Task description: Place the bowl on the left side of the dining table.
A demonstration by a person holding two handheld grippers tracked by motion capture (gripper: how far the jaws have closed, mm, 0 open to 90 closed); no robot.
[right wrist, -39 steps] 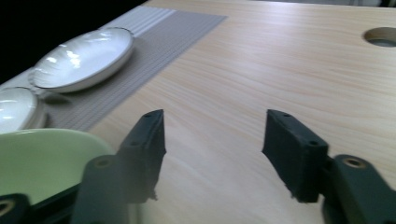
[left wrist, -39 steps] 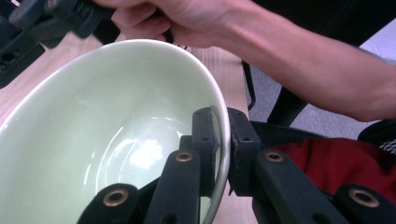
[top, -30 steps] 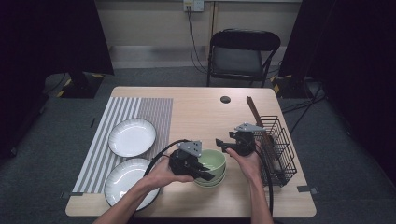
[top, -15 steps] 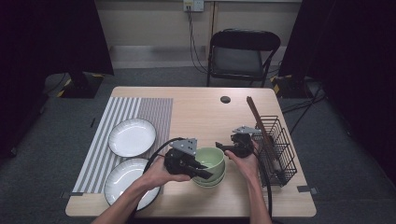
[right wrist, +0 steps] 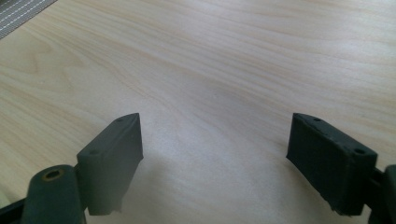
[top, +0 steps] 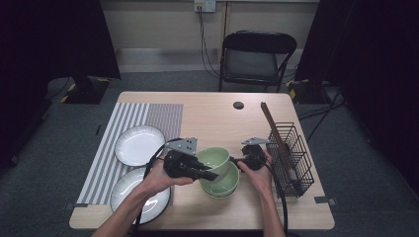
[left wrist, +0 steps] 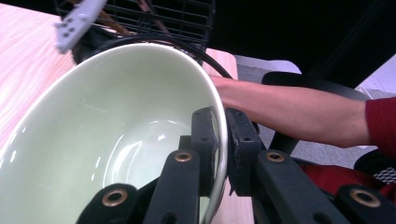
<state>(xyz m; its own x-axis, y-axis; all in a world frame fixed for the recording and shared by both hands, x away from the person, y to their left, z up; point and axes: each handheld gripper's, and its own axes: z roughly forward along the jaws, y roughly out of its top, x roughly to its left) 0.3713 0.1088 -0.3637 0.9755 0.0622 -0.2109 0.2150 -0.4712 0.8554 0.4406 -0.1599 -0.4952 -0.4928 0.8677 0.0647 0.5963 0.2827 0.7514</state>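
My left gripper (top: 212,174) is shut on the rim of a pale green bowl (top: 215,157) and holds it tilted just above a second green bowl (top: 225,187) on the wooden table (top: 212,118). In the left gripper view the jaws pinch the bowl (left wrist: 116,140) at its right rim, one pad inside and one outside. My right gripper (top: 236,160) is just right of the bowls. Its jaws have just been opening. In the right gripper view the gripper (right wrist: 215,158) stands wide open over bare table (right wrist: 224,56), with nothing between its pads.
Two white plates (top: 138,144) (top: 129,190) lie on a striped mat (top: 148,116) at the left. A black wire basket (top: 291,153) holding brown sticks (top: 272,123) stands at the right edge. A small dark disc (top: 238,105) lies at the back. A folding chair (top: 257,59) stands beyond the table.
The left gripper has raised the upper bowl off the lower one and drawn it slightly left. The right gripper has sunk a little beside the bowls.
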